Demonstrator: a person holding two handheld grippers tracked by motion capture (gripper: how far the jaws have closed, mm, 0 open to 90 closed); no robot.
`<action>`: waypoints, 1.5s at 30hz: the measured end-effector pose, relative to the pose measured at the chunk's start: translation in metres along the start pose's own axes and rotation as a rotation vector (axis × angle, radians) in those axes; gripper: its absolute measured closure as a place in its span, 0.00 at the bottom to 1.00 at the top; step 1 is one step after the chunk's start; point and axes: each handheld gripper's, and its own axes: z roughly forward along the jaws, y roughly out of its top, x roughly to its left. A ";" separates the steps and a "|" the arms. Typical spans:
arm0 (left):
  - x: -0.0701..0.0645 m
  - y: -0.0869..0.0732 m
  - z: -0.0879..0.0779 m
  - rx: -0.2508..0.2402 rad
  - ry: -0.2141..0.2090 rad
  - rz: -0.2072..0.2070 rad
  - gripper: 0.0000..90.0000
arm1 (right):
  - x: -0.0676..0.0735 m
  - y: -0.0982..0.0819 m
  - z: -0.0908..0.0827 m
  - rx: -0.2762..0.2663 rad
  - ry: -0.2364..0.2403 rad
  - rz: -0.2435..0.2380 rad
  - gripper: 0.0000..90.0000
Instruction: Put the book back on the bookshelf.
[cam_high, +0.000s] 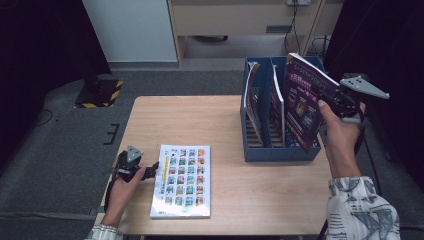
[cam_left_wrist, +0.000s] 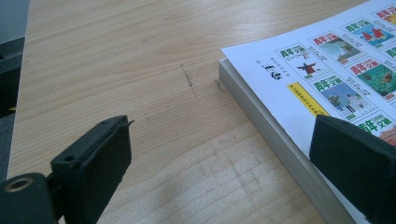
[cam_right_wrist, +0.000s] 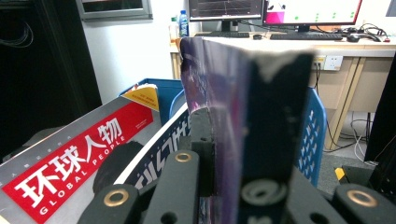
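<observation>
The right gripper (cam_high: 334, 96) was clamped on the upper edge of a purple magazine (cam_high: 303, 102), its jaws closed hard against the thin cover; in the right gripper view the two black jaws pressed the purple magazine (cam_right_wrist: 219, 121) between them. The person's right hand (cam_high: 340, 131) held it up at the table's two o'clock, with the magazine tilted and its lower edge inside the rightmost slot of a blue file rack (cam_high: 280, 150). Just at nine o'clock of that magazine, two more magazines stood upright in the rack's other slots: one in the middle (cam_high: 278, 107) and one at the left end (cam_high: 253, 95). In the right gripper view a magazine with a red title band (cam_right_wrist: 79, 163) lay slanted at the lower left, and the rack's blue perforated wall (cam_right_wrist: 310, 135) rose to the right of the jaws.

The left gripper (cam_high: 150, 171) stood wide open and held nothing, low over the table (cam_high: 175, 120) at about eight o'clock, in the left hand (cam_high: 122, 187). Its jaws pointed toward three o'clock at a thick white book (cam_high: 182, 181) lying flat with rows of small coloured pictures on its cover. In the left gripper view one jaw hung over bare wood and the other over the edge of the book (cam_left_wrist: 299, 79); whether it touched the cover I could not tell.
</observation>
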 end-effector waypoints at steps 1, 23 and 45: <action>0.001 0.000 0.000 0.001 0.000 -0.001 0.06 | 0.001 -0.001 0.003 0.005 -0.001 0.005 0.93; 0.000 0.000 0.000 0.003 -0.001 0.000 0.06 | 0.001 -0.005 0.021 0.008 -0.018 0.011 0.93; 0.000 0.000 0.000 0.001 -0.003 -0.001 0.06 | 0.002 -0.007 0.041 0.003 -0.035 0.007 0.93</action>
